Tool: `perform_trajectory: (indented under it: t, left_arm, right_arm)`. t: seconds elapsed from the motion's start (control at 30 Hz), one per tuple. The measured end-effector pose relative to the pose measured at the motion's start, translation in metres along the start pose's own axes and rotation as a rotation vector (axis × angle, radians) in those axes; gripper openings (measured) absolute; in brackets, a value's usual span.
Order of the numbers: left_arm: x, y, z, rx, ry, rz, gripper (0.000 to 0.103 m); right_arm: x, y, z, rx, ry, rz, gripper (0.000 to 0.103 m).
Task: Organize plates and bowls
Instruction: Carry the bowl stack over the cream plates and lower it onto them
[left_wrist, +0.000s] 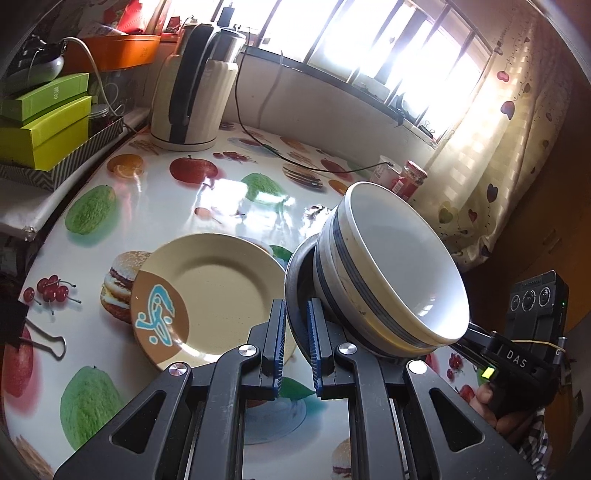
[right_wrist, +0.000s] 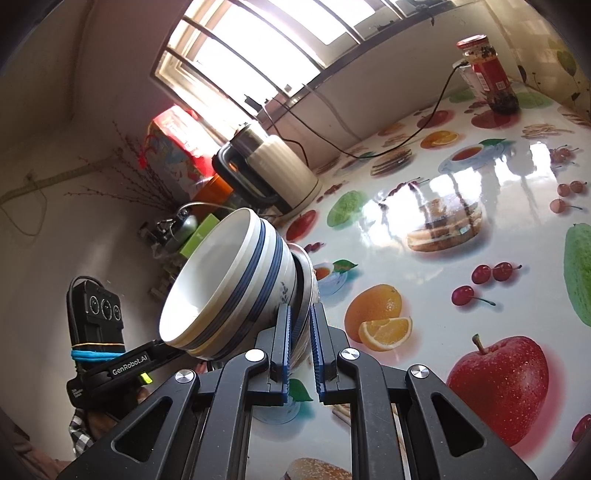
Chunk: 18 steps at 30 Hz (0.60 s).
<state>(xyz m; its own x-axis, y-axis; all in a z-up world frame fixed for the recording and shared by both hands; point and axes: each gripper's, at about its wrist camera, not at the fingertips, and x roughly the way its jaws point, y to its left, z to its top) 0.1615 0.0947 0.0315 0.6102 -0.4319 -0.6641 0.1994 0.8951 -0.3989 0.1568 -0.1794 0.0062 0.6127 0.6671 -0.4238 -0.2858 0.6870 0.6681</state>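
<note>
- Table (left_wrist: 207, 192), under a glossy fruit-print cloth, with a kettle (left_wrist: 192, 85) at its far edge.
- Beige plate (left_wrist: 207, 291) lies flat near the near edge.
- Stacked blue-striped bowls (left_wrist: 388, 273) on a grey plate (left_wrist: 293, 280), tilted, held off the table.
- Left gripper (left_wrist: 297, 325) and right gripper (right_wrist: 301, 325) each pinch the grey plate's rim from opposite sides.

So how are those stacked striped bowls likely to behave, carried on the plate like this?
The striped bowls look glazed and probably slippery. They sit tilted on a dark plate gripped only at its rim by both tongs, so they could slide. Being ceramic, they'd likely break if dropped.
</note>
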Motion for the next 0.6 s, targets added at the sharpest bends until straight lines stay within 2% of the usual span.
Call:
perform_trajectory:
  t: [0.6]
  left_arm:
    - [-0.009, 0.043, 0.001, -0.066, -0.02, 0.053, 0.012]
  right_arm:
    - [0.048, 0.019, 0.001, -0.027, 0.077, 0.033, 0.012]
